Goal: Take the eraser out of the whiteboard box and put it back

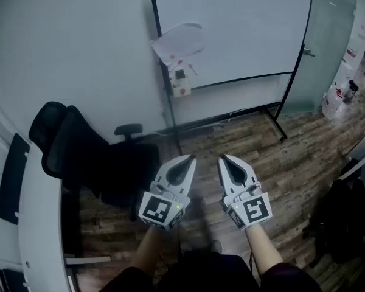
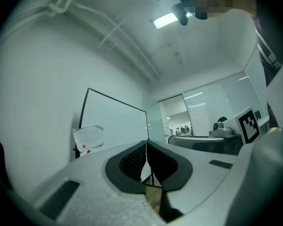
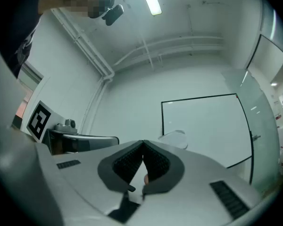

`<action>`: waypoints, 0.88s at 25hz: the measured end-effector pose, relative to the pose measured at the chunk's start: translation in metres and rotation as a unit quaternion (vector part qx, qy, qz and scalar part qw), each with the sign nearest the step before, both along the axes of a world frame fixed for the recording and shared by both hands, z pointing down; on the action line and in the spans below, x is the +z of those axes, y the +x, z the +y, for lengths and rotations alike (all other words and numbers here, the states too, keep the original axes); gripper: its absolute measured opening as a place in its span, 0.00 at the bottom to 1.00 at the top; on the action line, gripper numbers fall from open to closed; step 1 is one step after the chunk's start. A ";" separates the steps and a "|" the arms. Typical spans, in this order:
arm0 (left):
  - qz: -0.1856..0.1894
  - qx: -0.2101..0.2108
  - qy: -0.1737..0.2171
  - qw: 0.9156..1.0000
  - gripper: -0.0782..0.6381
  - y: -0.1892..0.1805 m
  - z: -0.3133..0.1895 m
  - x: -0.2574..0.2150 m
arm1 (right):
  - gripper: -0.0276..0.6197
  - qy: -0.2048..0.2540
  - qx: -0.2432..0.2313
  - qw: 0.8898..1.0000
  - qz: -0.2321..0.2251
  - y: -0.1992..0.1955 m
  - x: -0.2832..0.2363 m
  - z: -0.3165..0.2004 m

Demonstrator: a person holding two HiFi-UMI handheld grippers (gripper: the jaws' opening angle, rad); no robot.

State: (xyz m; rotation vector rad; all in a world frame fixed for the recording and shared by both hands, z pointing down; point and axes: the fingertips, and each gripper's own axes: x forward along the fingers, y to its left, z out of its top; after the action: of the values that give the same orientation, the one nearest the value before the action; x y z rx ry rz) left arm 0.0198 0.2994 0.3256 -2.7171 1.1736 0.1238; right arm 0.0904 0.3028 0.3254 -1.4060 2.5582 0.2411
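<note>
left tool and right tool, both pressed together, facing the whiteboard box

The whiteboard box you faced was a small, pale holder. It sat upright against the left post of the whiteboard, near the board's lower left corner and well above the floor. A crumpled white sheet hung just above it, reaching down to its top. A small greyish patch with reddish marks showed at the box's upper front. It was too small for you to tell whether that was the eraser.
</note>
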 end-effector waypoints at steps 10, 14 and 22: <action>0.001 -0.013 -0.018 1.000 0.12 0.002 -0.004 0.003 | 0.05 -0.004 -0.001 1.000 -0.003 0.005 0.003 -0.003; -0.002 -0.012 -0.015 1.000 0.12 0.003 -0.005 0.004 | 0.05 -0.007 -0.002 1.000 -0.009 0.009 0.004 -0.004; -0.002 -0.011 -0.021 1.000 0.12 0.017 -0.010 0.007 | 0.05 -0.011 0.000 1.000 -0.011 0.025 0.009 -0.008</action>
State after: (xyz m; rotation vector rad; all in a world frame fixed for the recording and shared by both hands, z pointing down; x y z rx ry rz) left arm 0.0371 0.2898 0.3325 -2.7378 1.2186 0.0929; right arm 0.1156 0.2947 0.3342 -1.4089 2.5510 0.1976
